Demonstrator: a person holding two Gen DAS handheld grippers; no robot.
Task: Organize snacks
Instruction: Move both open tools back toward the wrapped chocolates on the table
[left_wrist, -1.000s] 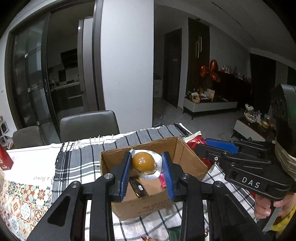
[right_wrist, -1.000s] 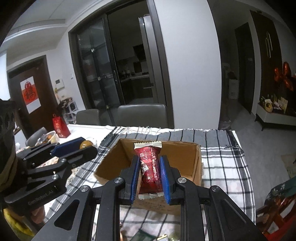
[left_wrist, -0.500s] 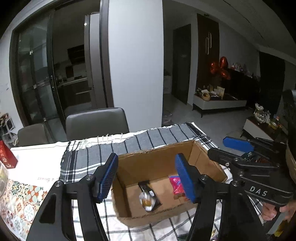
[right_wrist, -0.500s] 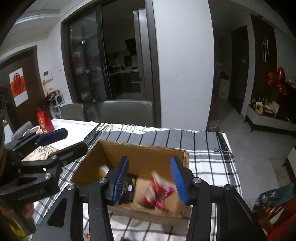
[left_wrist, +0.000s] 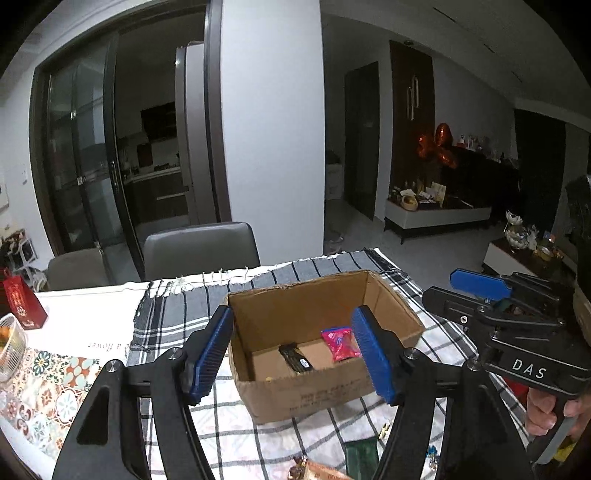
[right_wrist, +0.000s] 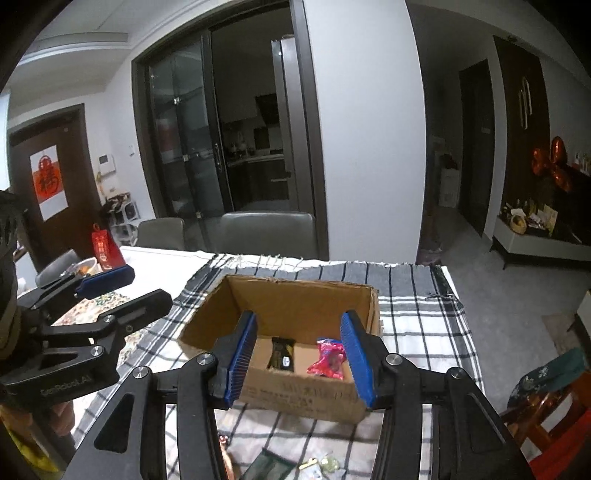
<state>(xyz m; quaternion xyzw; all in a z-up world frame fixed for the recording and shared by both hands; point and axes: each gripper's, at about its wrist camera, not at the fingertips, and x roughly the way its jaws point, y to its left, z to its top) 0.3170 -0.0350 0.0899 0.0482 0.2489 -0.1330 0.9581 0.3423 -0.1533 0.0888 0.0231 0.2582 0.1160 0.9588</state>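
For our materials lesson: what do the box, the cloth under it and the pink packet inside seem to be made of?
Box: brown corrugated cardboard, matte, with raw cut edges. Cloth: woven fabric, checked grey and white, with a fringed edge. Pink packet: probably plastic film, glossy and crinkled.

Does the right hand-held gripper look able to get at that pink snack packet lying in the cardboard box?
Probably yes. The cardboard box is open on top, the pink snack packet lies uncovered on its floor, and the right hand-held gripper points at it with empty, open jaws. Only the box's near wall stands between, so it would reach over that.
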